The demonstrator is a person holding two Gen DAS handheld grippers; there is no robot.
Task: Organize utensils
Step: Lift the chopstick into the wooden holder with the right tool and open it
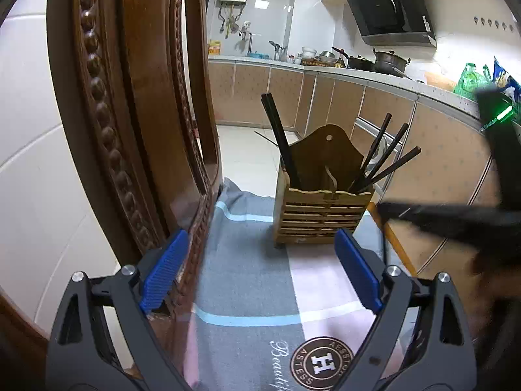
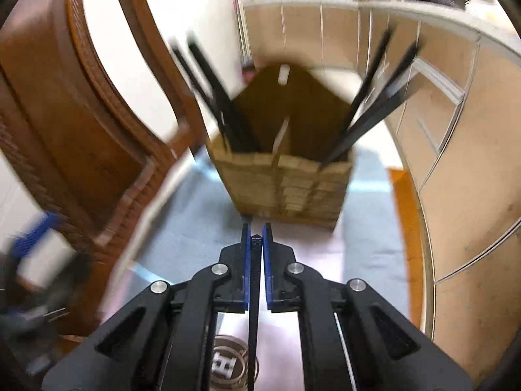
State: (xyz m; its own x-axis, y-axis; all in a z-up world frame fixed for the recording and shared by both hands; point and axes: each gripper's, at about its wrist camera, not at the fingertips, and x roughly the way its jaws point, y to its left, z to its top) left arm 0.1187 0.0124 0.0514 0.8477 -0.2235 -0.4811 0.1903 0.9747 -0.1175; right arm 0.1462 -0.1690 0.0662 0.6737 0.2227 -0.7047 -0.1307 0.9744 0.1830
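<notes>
A: Sorted so far?

B: Partly. Wooden holder standing straight ahead of the left hand-held gripper, on the cloth-covered table. Two dark chopsticks upright in its left compartment, three more leaning out of the right one.

A: Left hand-held gripper busy?

B: No. Spread wide, blue pads well apart, nothing between them. Carved wooden chair close on its left side.

A: And the right?

B: Right hand-held gripper closed down on one dark chopstick, gripped near its end, the rest running back under the fingers. Holder just ahead and slightly above, blurred but readable.

A: Left to do?

B: Probably dropping the held chopstick into one compartment. No other loose utensils visible on the cloth from either view, so likely near the end, though cannot tell about anything outside the frames.
</notes>
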